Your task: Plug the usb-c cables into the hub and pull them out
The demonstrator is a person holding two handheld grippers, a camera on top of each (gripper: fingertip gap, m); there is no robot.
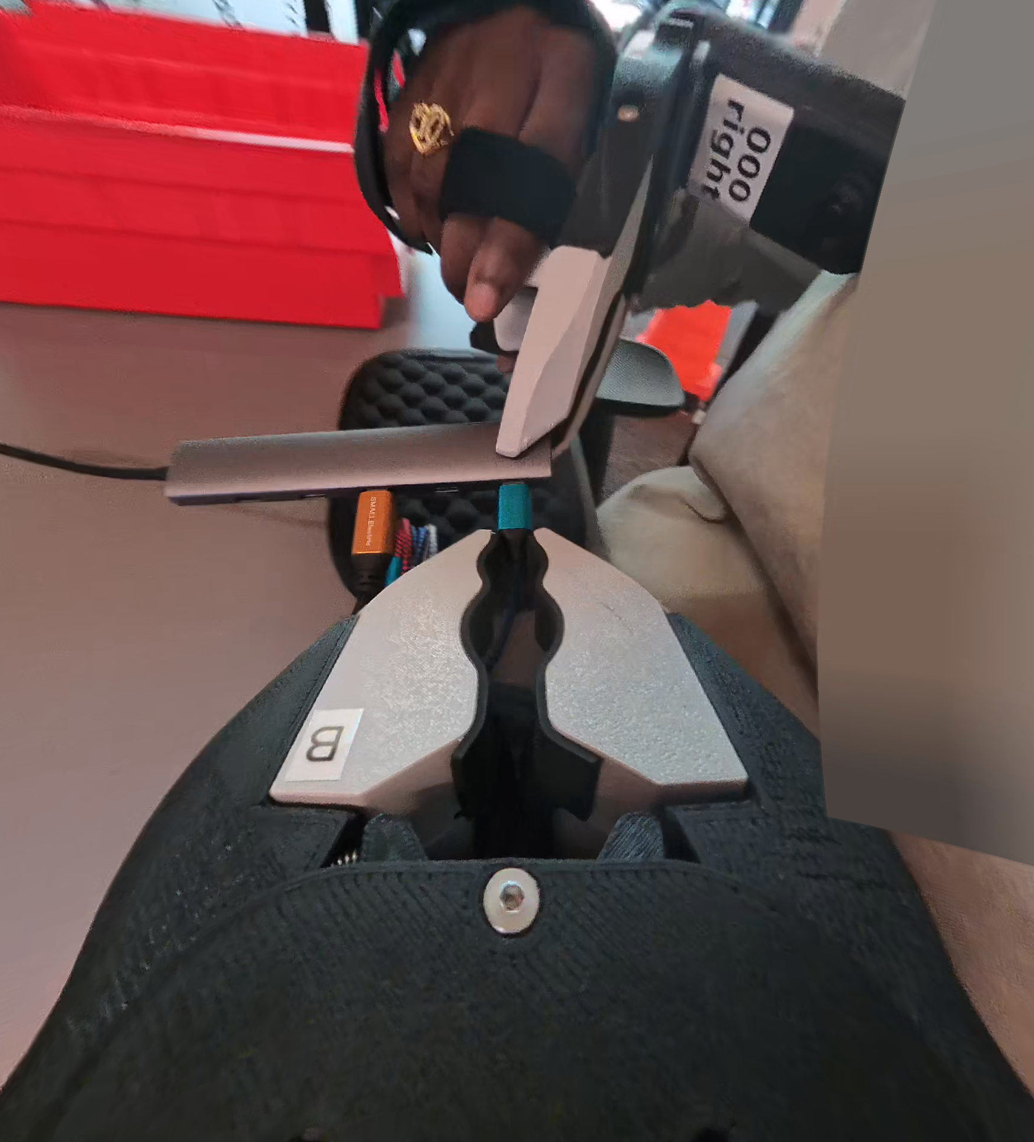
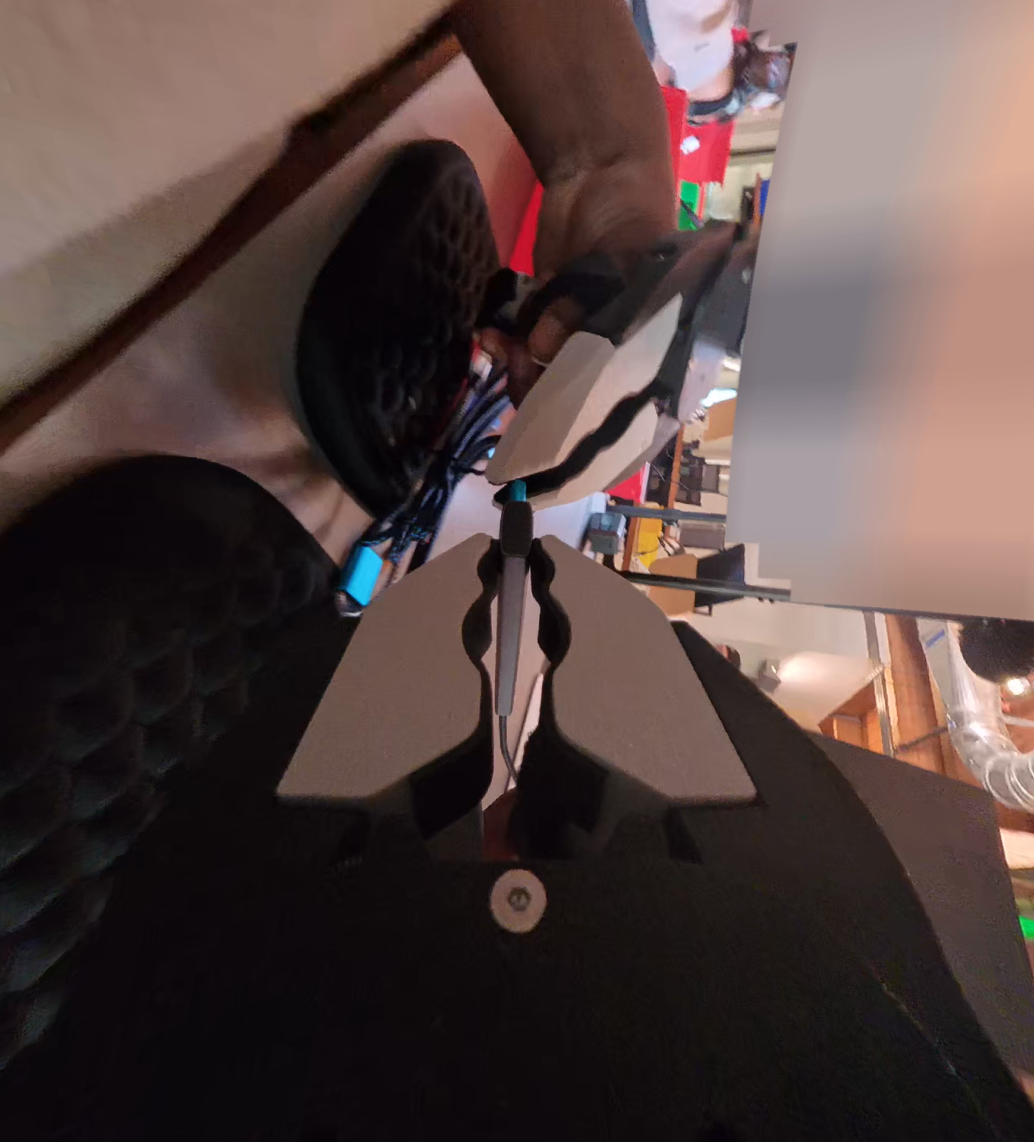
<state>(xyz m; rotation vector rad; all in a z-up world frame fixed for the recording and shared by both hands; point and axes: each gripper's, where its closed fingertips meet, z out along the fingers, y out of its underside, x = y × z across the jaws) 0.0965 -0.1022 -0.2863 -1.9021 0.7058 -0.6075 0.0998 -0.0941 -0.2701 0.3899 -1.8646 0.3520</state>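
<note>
Risk first: the teal plug (image 1: 512,507) meets the hub (image 1: 341,460) at the hub's right end, right where the right gripper (image 1: 529,442) pinches it. The hub is held only by that end, in the air, so a skewed push or pull by the left gripper (image 1: 513,536) could likely lever the hub out of the pinch or bend the plug tip. Whether the plug is fully seated cannot be told; its metal tip is hidden at the port.

Left gripper: jaws nearly closed, tips clamped on the teal plug's lower end, cable running back through the gap between the fingers.

Right gripper (image 2: 515,544): jaws nearly closed on the hub, seen edge-on in its own view, the hub's cable trailing back between the fingers. A hand (image 1: 489,160) holds this gripper.

An orange plug (image 1: 371,522) sits in the hub left of the teal one. Spare cables (image 2: 440,469) lie bundled by a black case (image 2: 397,321); a light blue plug (image 2: 361,576) hangs loose nearby. Red bins (image 1: 156,167) stand far left.
</note>
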